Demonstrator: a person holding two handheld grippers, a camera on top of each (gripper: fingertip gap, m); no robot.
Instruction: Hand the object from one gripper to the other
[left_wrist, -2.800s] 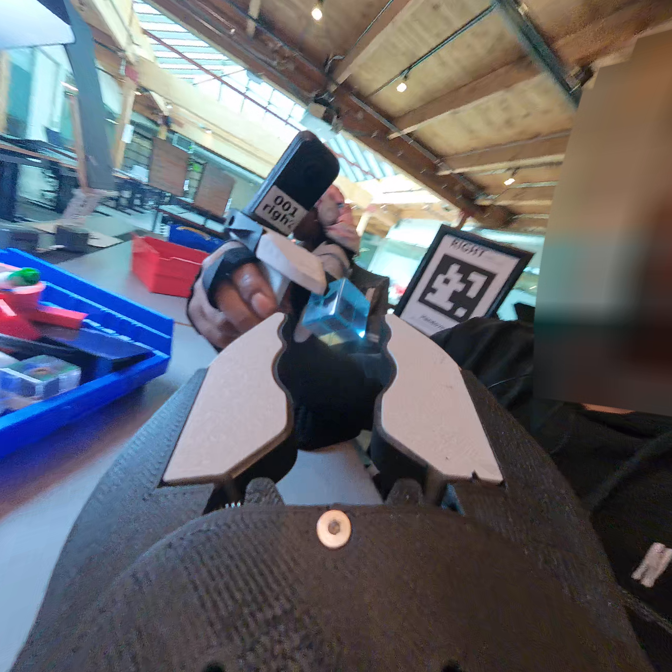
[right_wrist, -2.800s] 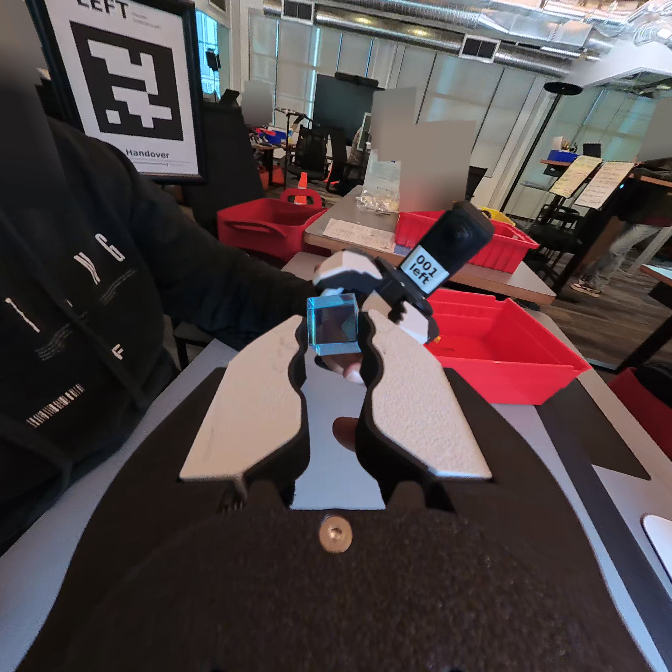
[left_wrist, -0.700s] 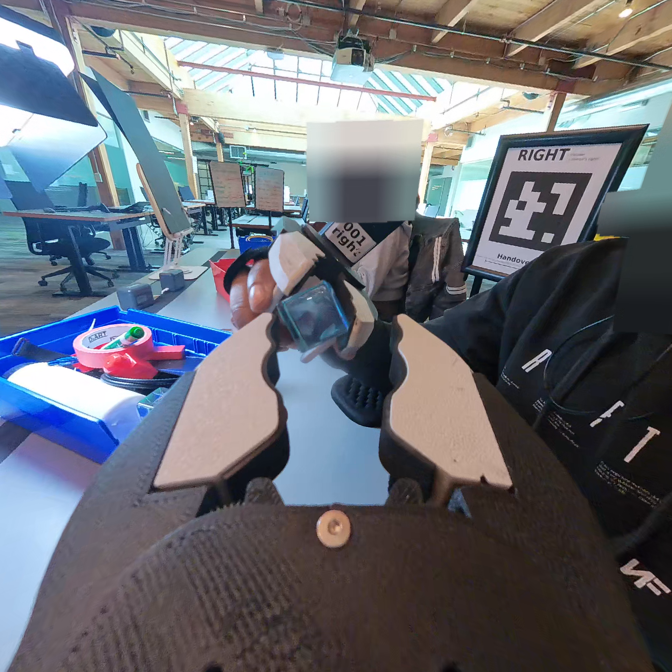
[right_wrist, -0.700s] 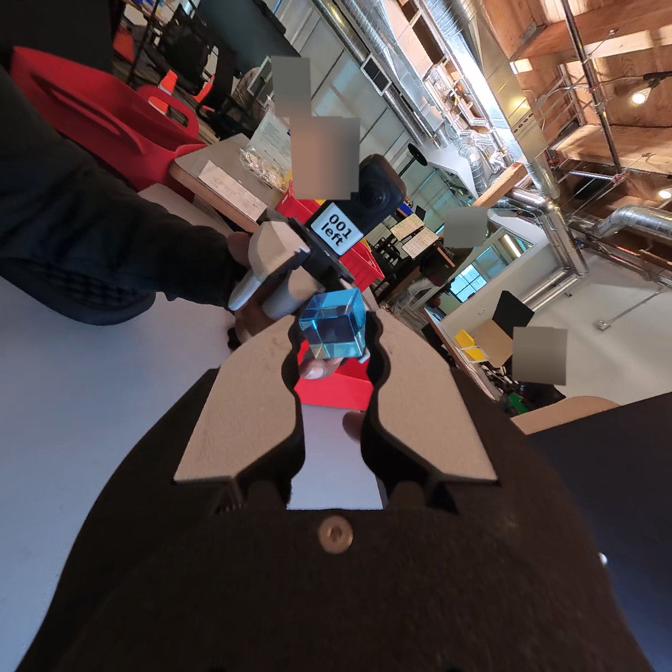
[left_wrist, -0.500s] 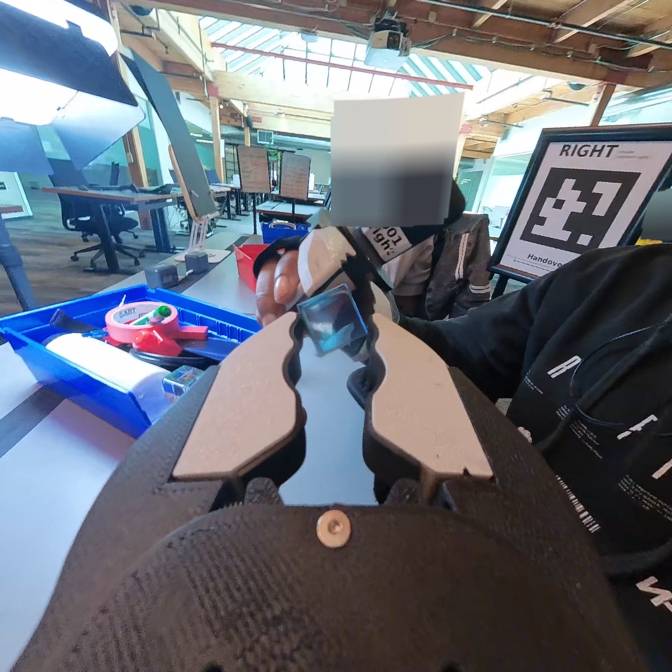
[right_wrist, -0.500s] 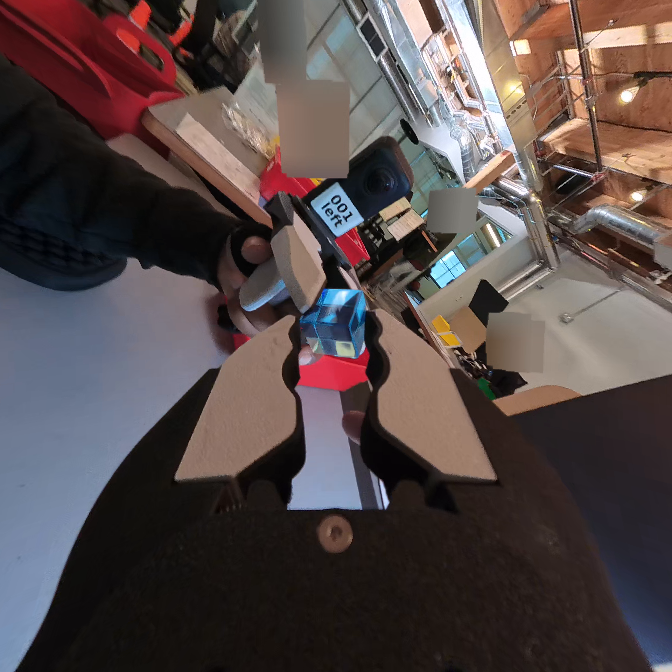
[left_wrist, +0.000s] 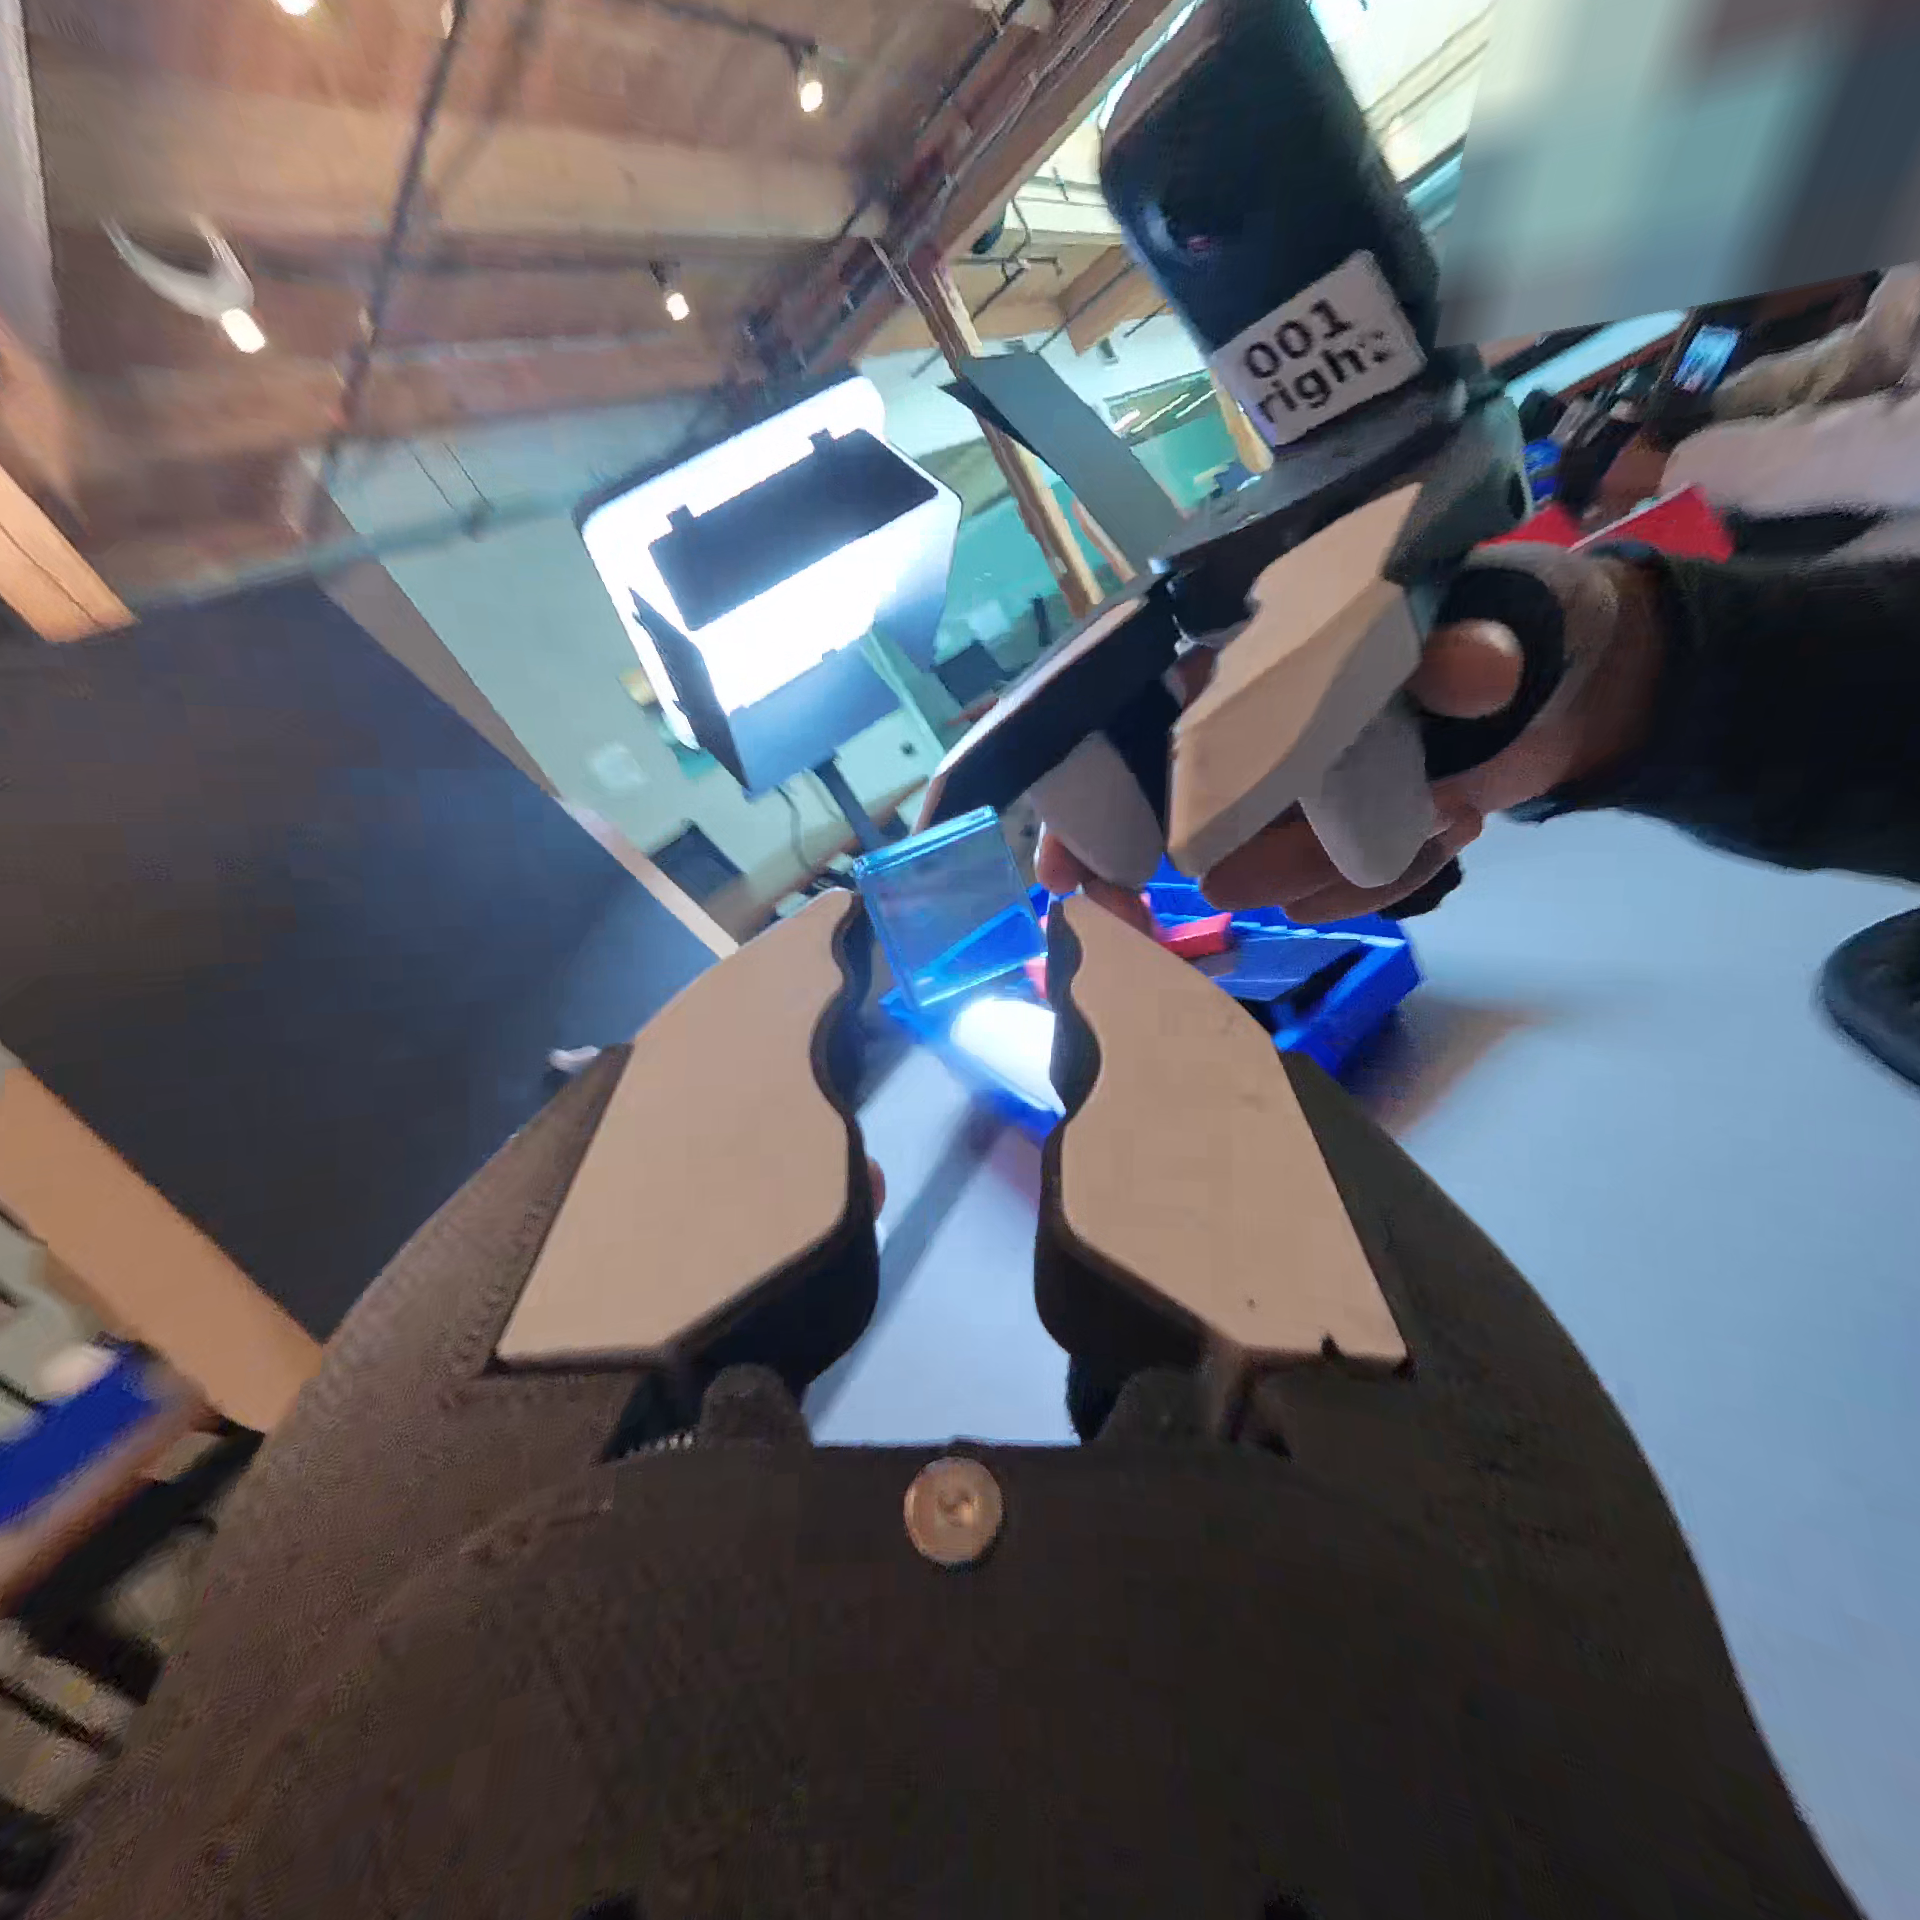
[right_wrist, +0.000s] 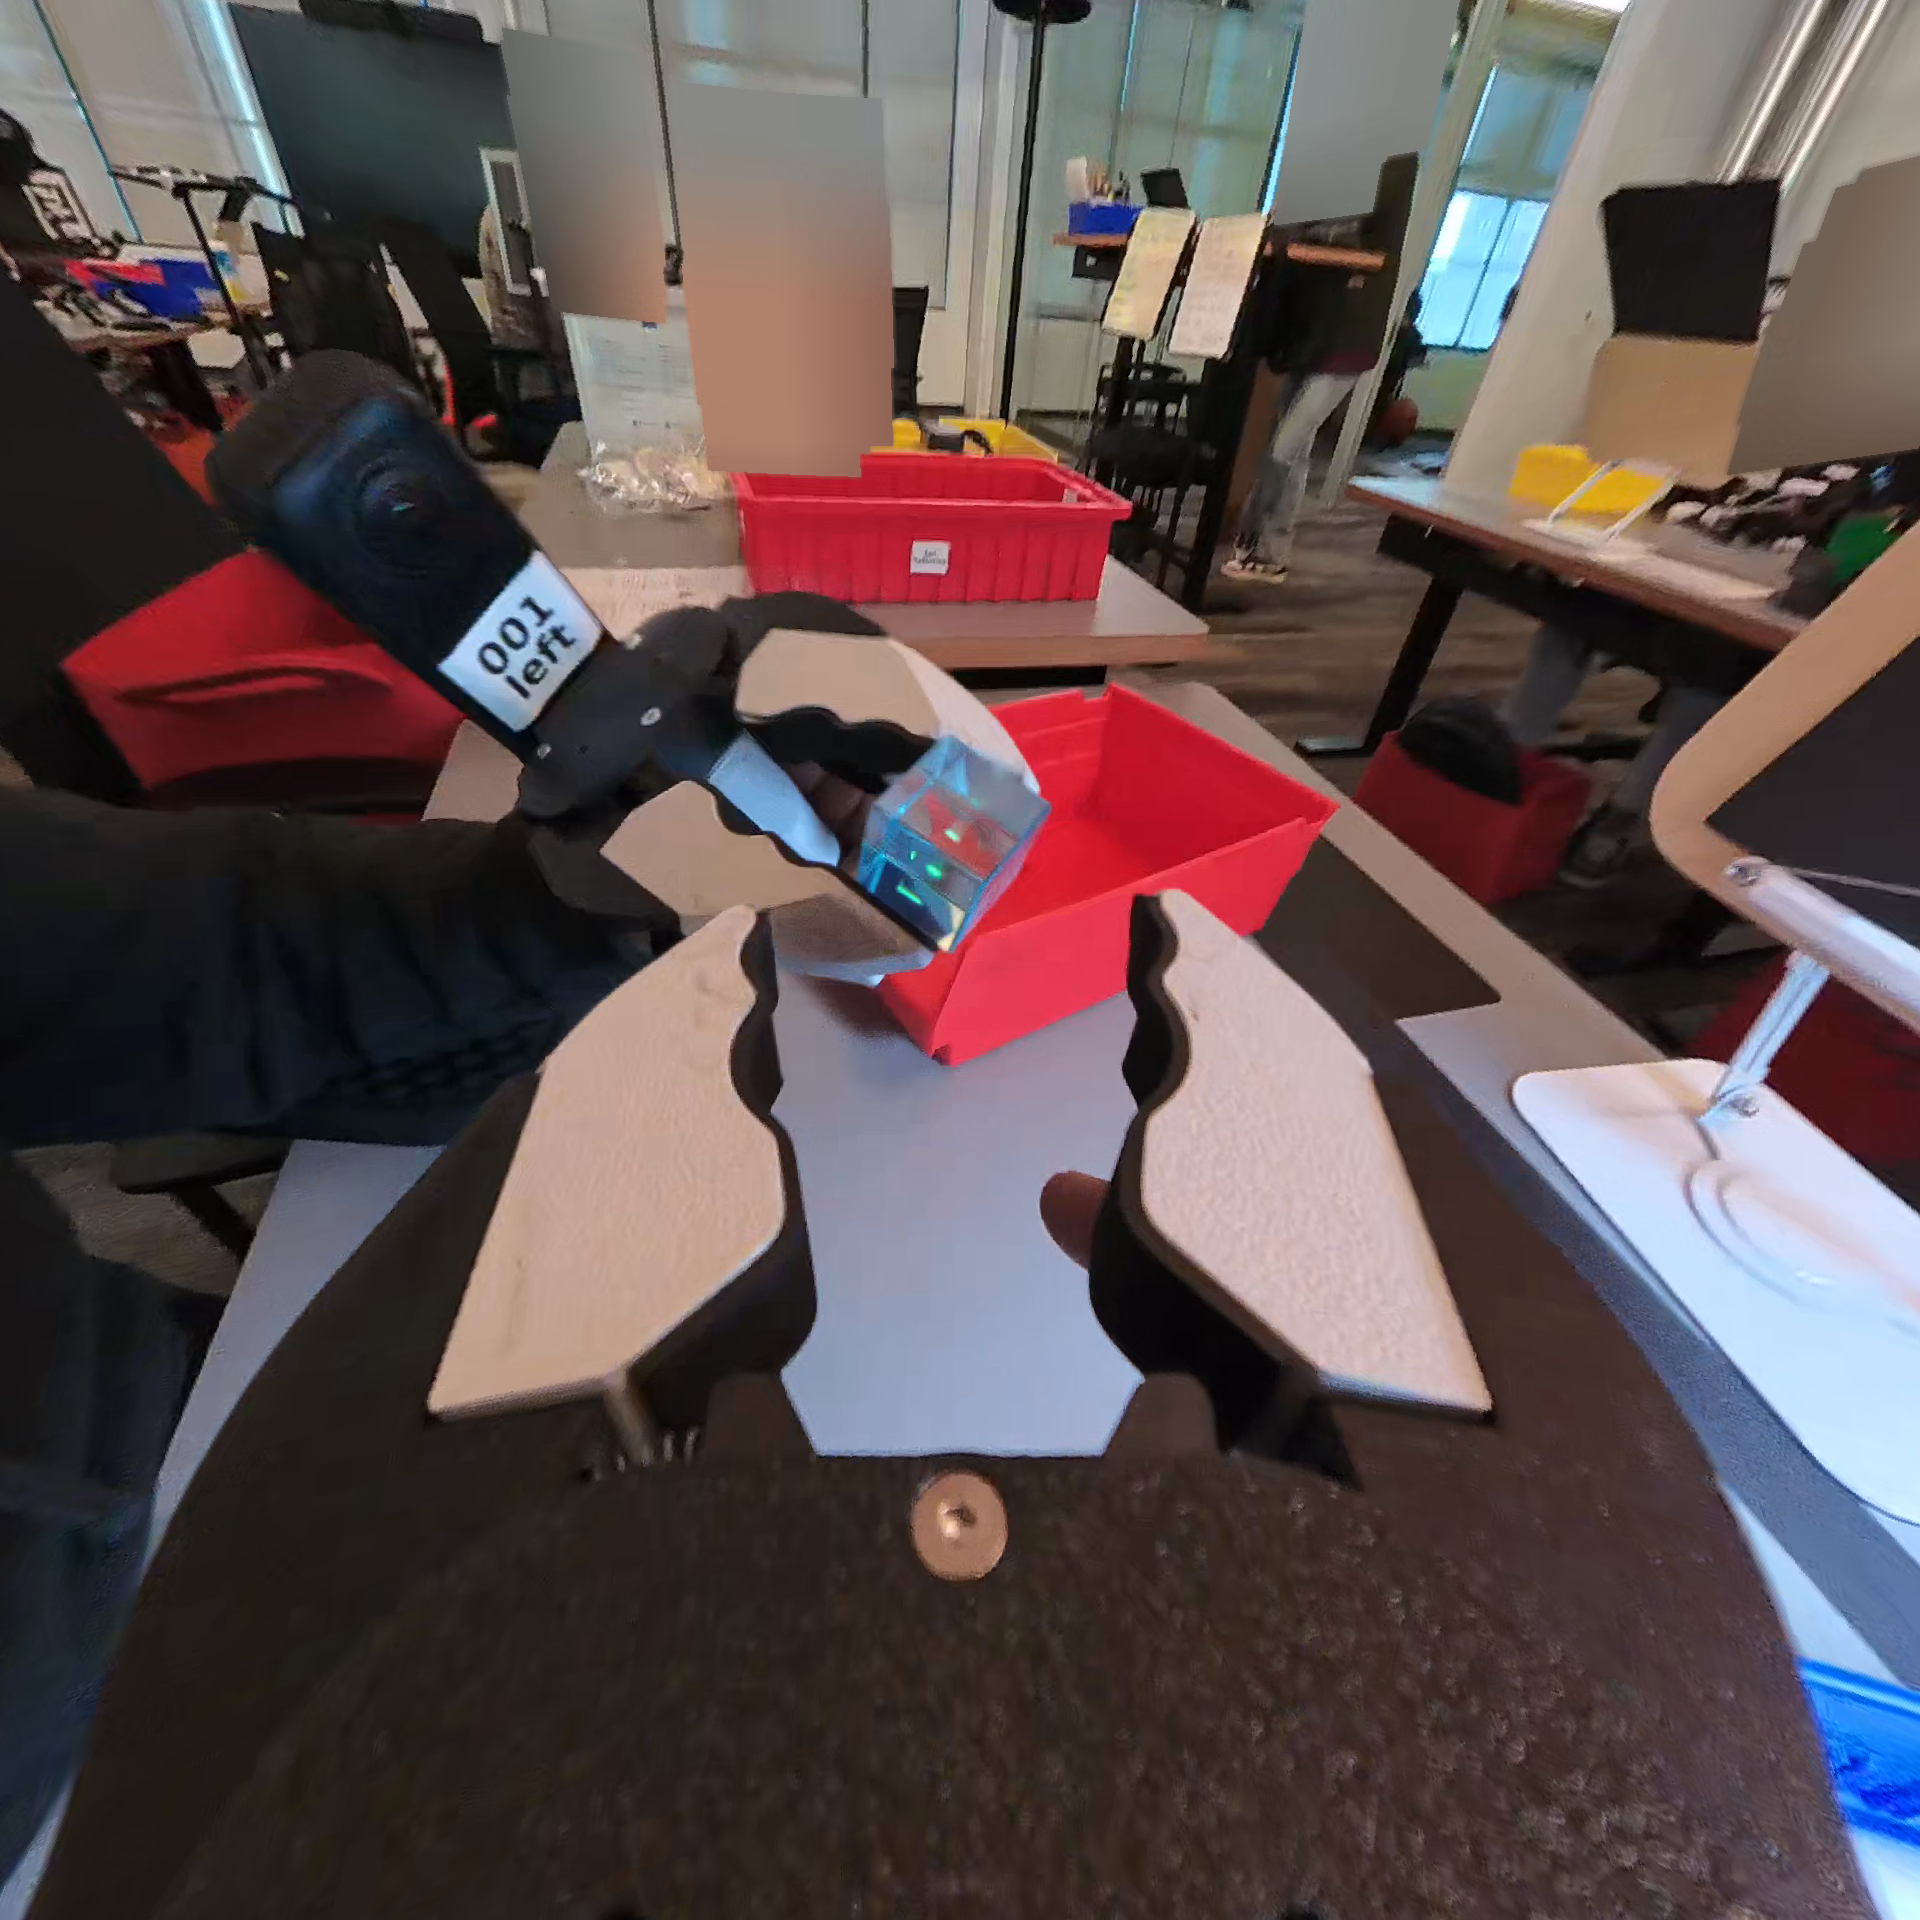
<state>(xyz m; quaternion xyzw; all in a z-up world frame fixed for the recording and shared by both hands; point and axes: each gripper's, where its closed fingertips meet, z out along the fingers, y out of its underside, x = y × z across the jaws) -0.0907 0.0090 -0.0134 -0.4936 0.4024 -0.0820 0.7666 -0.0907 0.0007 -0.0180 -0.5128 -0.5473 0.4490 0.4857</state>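
A clear blue cube (left_wrist: 935, 894) sits pinched between the fingertips of my left gripper (left_wrist: 951, 920), which is shut on it in the air above the table. My right gripper (right_wrist: 948, 920) is open and empty, its fingers wide apart, just short of the cube (right_wrist: 956, 842). In the right wrist view the left gripper (right_wrist: 925, 831) comes in from the left, held by a gloved hand, with the cube at its tips. In the left wrist view the right gripper (left_wrist: 1132, 790) is up and to the right of the cube, apart from it.
An open red bin (right_wrist: 1143, 821) stands on the grey table (right_wrist: 935, 1195) behind the cube. A red crate (right_wrist: 925, 540) sits on a farther table. A white lamp base (right_wrist: 1662, 1174) is at the right. A blue tray (left_wrist: 1340, 977) with tools lies beyond the left gripper.
The right gripper held the cube; the left gripper closed on it. Now the right gripper has opened and drawn back, and the left holds the cube alone. Both views have swung.
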